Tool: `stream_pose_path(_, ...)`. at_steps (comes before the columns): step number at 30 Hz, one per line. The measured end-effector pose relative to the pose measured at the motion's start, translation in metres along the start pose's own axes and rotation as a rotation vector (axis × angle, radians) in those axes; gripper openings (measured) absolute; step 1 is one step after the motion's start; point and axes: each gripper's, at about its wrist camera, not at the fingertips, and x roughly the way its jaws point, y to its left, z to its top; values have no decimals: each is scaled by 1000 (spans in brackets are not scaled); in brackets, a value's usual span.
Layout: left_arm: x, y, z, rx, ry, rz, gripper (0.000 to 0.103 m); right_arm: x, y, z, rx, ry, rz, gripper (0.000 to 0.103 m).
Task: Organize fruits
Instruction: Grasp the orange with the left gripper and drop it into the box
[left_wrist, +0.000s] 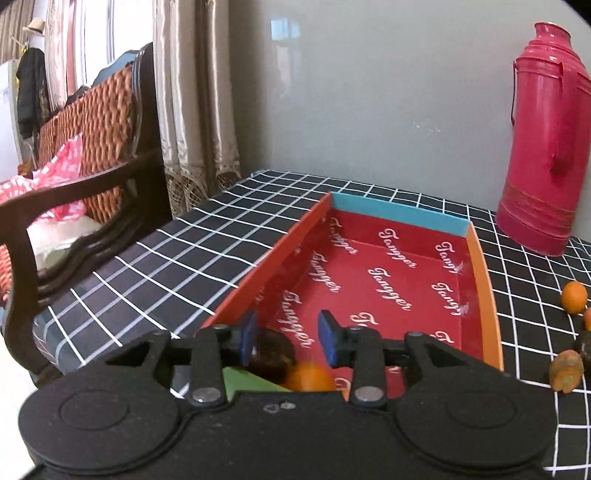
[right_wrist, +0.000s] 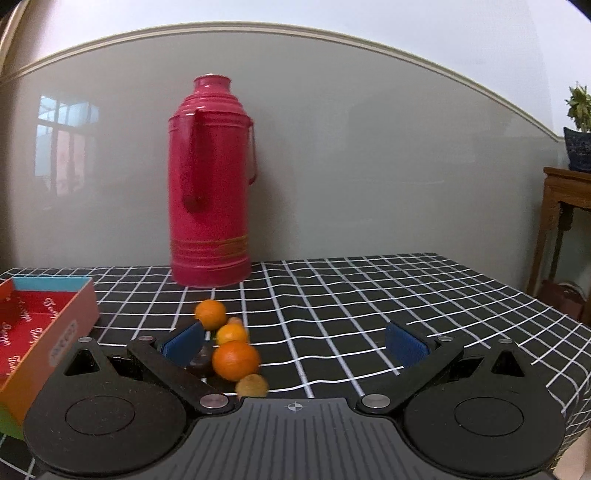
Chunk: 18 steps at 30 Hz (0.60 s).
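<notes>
Fruits: blurred orange (left_wrist: 309, 376) and dark fruit (left_wrist: 271, 352) lay in near corner of red box (left_wrist: 484, 280). Left gripper (left_wrist: 291, 338) hung over them, pads parted, pinching nothing. Right gripper (right_wrist: 295, 345) spread wide beside loose oranges (right_wrist: 235, 360) on checked cloth (right_wrist: 369, 295), thermos (right_wrist: 208, 184) behind.

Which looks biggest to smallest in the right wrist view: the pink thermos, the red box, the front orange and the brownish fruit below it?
1. Pink thermos
2. Red box, though cut off at the frame edge
3. Front orange
4. Brownish fruit, partly hidden, so unsure
</notes>
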Motion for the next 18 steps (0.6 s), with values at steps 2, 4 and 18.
stream_pose_path(2, -1, 7, 1, -16, 9, -14, 36, 3, 6, 0, -5, 8, 14, 103)
stream_pose_path(4, -2, 14, 2, -31, 14, -39, 36, 4, 12, 0, -10, 15, 30, 103)
stream_pose_path(18, -34, 34, 6, -20, -111, -65, 67, 16, 46, -7, -10, 70, 146, 103)
